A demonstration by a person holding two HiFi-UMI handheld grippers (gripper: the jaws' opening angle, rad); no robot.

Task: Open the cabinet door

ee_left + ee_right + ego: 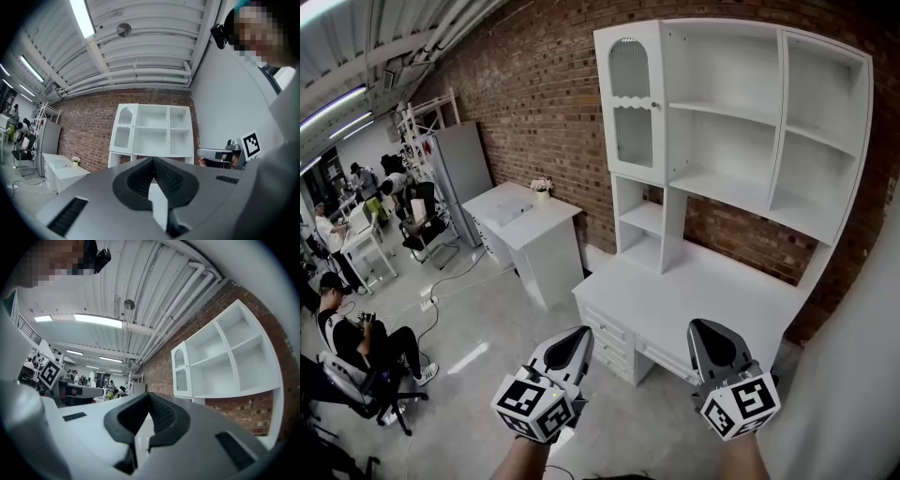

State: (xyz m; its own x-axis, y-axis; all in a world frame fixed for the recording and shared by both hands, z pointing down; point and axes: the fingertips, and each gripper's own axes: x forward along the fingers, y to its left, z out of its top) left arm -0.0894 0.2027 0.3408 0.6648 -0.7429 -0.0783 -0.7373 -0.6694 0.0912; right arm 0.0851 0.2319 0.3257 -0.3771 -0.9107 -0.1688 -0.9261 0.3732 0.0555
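A white hutch cabinet (741, 122) stands on a white desk (712, 295) against the brick wall. Its only door (633, 103), narrow with an arched glass pane, is at the upper left and is closed; a small knob (654, 105) sits on its right edge. Both grippers hover low in front of the desk, well short of the door. My left gripper (584, 330) is shut with nothing in it, and my right gripper (698, 324) is shut and empty too. The door also shows far off in the left gripper view (123, 131) and in the right gripper view (180, 372).
Drawers (614, 333) run along the desk front. A separate white counter (525, 220) with a small flower pot (542, 186) stands to the left, a grey locker (459, 169) behind it. People sit and stand at far left (352, 333). A white wall (862, 366) closes the right side.
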